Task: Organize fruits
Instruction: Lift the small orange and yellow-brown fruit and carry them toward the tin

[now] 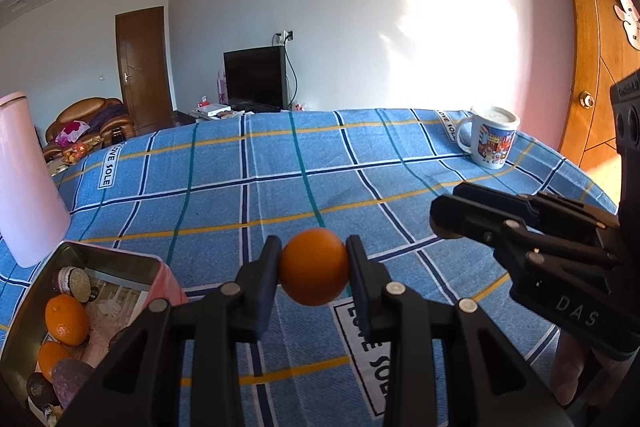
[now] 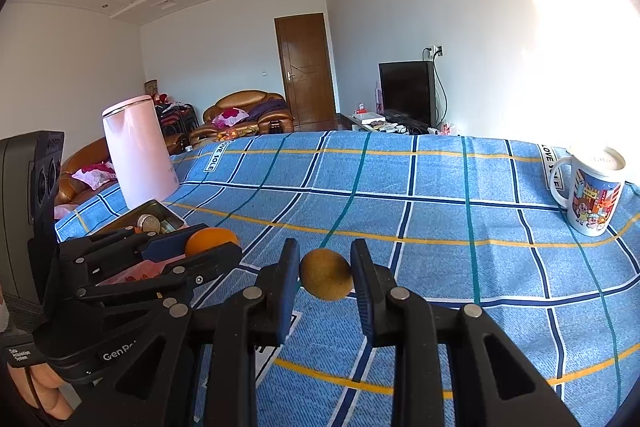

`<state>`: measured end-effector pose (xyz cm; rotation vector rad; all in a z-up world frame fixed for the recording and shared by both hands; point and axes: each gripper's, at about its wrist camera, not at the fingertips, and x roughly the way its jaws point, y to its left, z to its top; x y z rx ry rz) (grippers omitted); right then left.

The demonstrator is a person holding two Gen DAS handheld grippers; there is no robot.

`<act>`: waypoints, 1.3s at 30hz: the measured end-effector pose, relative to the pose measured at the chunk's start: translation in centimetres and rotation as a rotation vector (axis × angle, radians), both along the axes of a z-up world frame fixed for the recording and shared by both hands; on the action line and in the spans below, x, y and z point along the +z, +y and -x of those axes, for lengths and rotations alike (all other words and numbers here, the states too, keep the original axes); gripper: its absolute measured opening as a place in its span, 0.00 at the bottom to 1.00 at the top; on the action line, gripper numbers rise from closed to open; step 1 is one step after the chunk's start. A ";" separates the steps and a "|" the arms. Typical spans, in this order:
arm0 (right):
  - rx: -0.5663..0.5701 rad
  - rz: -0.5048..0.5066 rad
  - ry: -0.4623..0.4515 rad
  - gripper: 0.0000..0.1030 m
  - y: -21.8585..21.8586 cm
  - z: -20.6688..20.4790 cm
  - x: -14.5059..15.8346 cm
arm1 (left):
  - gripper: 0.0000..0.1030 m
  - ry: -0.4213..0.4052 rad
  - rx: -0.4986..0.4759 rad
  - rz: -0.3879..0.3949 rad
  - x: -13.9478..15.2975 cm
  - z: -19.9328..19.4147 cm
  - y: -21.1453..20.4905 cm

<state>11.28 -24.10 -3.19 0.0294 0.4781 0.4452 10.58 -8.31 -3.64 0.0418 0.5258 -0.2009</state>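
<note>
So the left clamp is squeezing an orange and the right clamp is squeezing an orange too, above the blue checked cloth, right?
Not quite. The left gripper does hold an orange, but the right gripper holds a brownish kiwi-like fruit, as the right wrist view shows. Both are above the blue checked cloth.

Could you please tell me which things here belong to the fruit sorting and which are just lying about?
Job: orange in left gripper; brown fruit in right gripper; tin with fruit.
Lying about: mug, pink jug, tablecloth.
</note>
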 end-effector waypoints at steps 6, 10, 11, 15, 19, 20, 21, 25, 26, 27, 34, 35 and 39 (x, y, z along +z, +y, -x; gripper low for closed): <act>-0.003 0.001 -0.020 0.27 0.1 0.4 0.2 | 0.34 -0.029 0.009 -0.002 0.2 0.5 0.2; -0.005 -0.003 -0.033 0.27 0.0 0.6 0.3 | 0.33 -0.049 0.014 0.000 0.4 0.8 0.2; -0.006 -0.003 -0.037 0.27 -0.1 0.7 0.3 | 0.33 -0.053 0.016 0.001 0.5 0.9 0.3; -0.007 0.000 -0.052 0.27 0.0 1.0 0.4 | 0.33 -0.068 0.018 0.001 0.6 1.1 0.3; -0.008 0.003 -0.068 0.27 0.0 1.3 0.5 | 0.33 -0.081 0.020 0.004 0.7 1.4 0.4; -0.009 0.004 -0.071 0.27 0.0 1.3 0.5 | 0.34 -0.084 0.021 0.005 0.7 1.4 0.4; -0.009 0.004 -0.075 0.27 0.0 1.4 0.6 | 0.34 -0.087 0.023 0.006 0.8 1.5 0.5; -0.008 0.006 -0.087 0.27 0.0 1.5 0.6 | 0.33 -0.100 0.024 0.008 0.8 1.7 0.5; -0.009 0.007 -0.089 0.27 0.0 1.6 0.6 | 0.33 -0.104 0.025 0.009 0.8 1.8 0.6; -0.009 0.007 -0.091 0.27 0.0 1.6 0.7 | 0.33 -0.109 0.025 0.010 0.9 1.9 0.6; -0.011 0.011 -0.117 0.27 0.2 2.1 0.8 | 0.33 -0.140 0.029 0.021 1.1 2.5 0.8; -0.011 0.012 -0.120 0.27 0.2 2.1 0.8 | 0.34 -0.143 0.028 0.021 1.1 2.5 0.8; -0.012 0.015 -0.134 0.27 0.3 2.5 0.9 | 0.34 -0.164 0.028 0.019 1.2 2.9 0.7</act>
